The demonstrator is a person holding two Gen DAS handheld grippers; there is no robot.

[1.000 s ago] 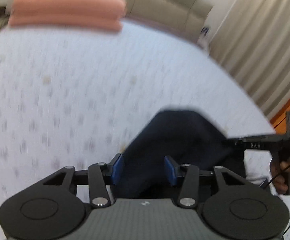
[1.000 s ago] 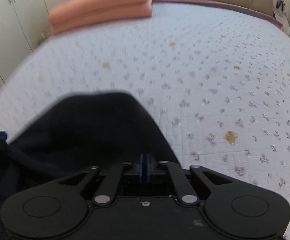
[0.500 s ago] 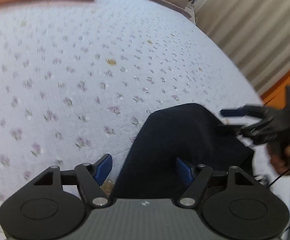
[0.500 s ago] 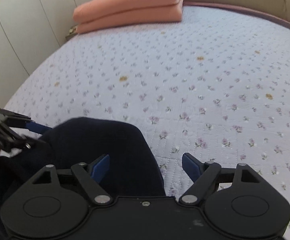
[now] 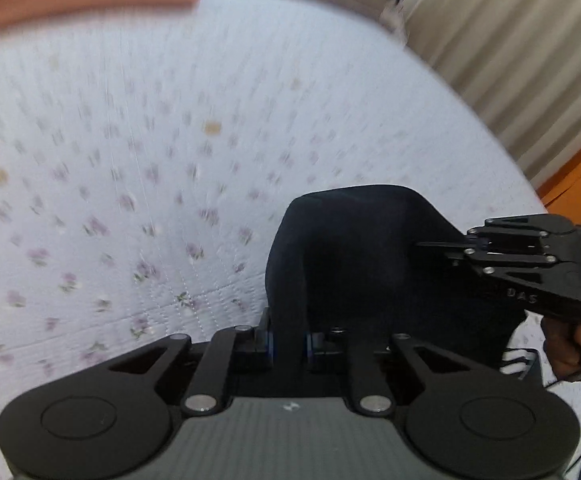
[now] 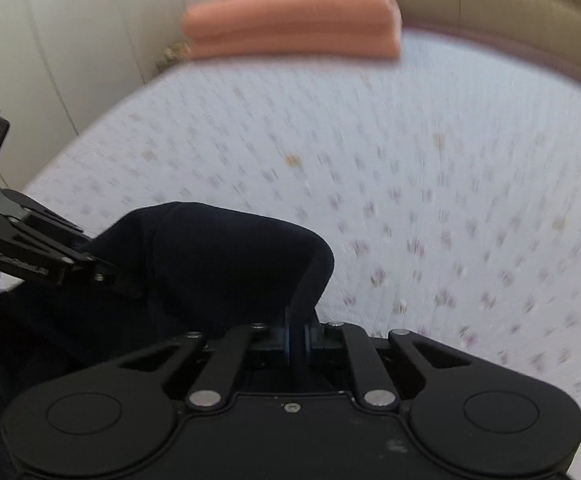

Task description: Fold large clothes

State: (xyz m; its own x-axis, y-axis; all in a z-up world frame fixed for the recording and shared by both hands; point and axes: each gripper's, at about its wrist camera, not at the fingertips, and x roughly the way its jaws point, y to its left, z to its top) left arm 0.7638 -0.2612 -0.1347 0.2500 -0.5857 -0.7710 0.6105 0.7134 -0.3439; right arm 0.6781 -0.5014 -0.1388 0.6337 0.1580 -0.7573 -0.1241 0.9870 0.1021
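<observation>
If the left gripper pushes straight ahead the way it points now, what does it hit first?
The dark garment: the left gripper is closing on a fold of it, and the cloth bunches right ahead. Beyond lies the flowered bedspread. Depth is hard to judge in this blurred view.

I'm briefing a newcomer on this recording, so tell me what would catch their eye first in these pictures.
The dark navy cloth garment stands out, bunched near the close edge of the pale flower-printed quilted bedspread. The black left gripper and black right gripper are each closing on a fold of it. At the far end of the bed lies a folded salmon-pink blanket.
</observation>
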